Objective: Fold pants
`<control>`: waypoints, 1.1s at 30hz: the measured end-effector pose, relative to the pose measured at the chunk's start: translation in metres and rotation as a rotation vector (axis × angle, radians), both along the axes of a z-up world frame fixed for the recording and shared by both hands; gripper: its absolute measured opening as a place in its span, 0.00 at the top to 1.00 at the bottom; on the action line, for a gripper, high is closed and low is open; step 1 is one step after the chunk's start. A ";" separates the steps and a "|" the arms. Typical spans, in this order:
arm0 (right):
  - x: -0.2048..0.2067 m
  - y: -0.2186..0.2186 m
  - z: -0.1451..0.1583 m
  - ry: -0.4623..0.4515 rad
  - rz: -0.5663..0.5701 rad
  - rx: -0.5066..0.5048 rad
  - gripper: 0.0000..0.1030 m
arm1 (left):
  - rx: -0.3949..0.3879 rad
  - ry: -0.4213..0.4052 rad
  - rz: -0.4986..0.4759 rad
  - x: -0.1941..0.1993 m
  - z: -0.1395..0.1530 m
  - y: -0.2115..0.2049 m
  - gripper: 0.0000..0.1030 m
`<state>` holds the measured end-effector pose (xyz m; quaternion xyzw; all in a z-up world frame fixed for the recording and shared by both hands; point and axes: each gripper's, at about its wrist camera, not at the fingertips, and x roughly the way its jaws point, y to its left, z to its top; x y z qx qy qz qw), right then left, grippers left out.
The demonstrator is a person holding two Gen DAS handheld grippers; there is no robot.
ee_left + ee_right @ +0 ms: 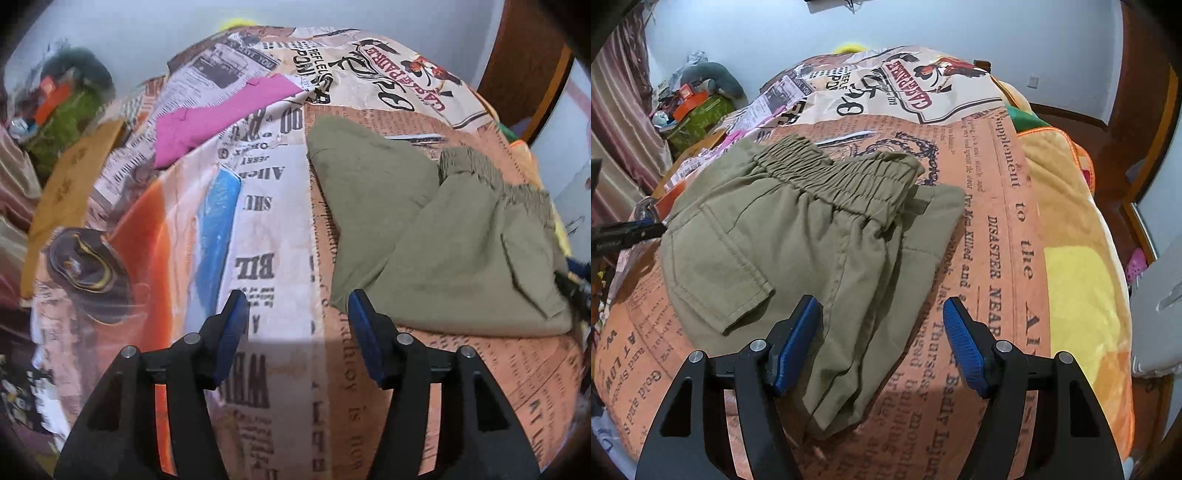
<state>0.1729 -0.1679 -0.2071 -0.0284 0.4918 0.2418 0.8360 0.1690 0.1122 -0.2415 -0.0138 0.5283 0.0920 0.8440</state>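
Olive-green pants lie folded in a compact stack on a newspaper-print bedsheet, elastic waistband at the far side and a back pocket on top. In the left wrist view the pants lie at the right. My left gripper is open and empty over the sheet, just left of the pants' near corner. My right gripper is open and empty, its jaws standing above the pants' near right edge. The other gripper's tip shows at the pants' left side.
A pink garment lies on the sheet at the far left. A yellow-orange blanket covers the bed's right side. A cluttered pile stands by the curtain at the far left. A wooden door frame is at the right.
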 end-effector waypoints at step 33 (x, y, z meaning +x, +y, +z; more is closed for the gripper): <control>0.060 -0.003 -0.004 0.010 -0.059 0.015 0.38 | -0.035 0.059 -0.036 0.097 -0.026 0.029 0.37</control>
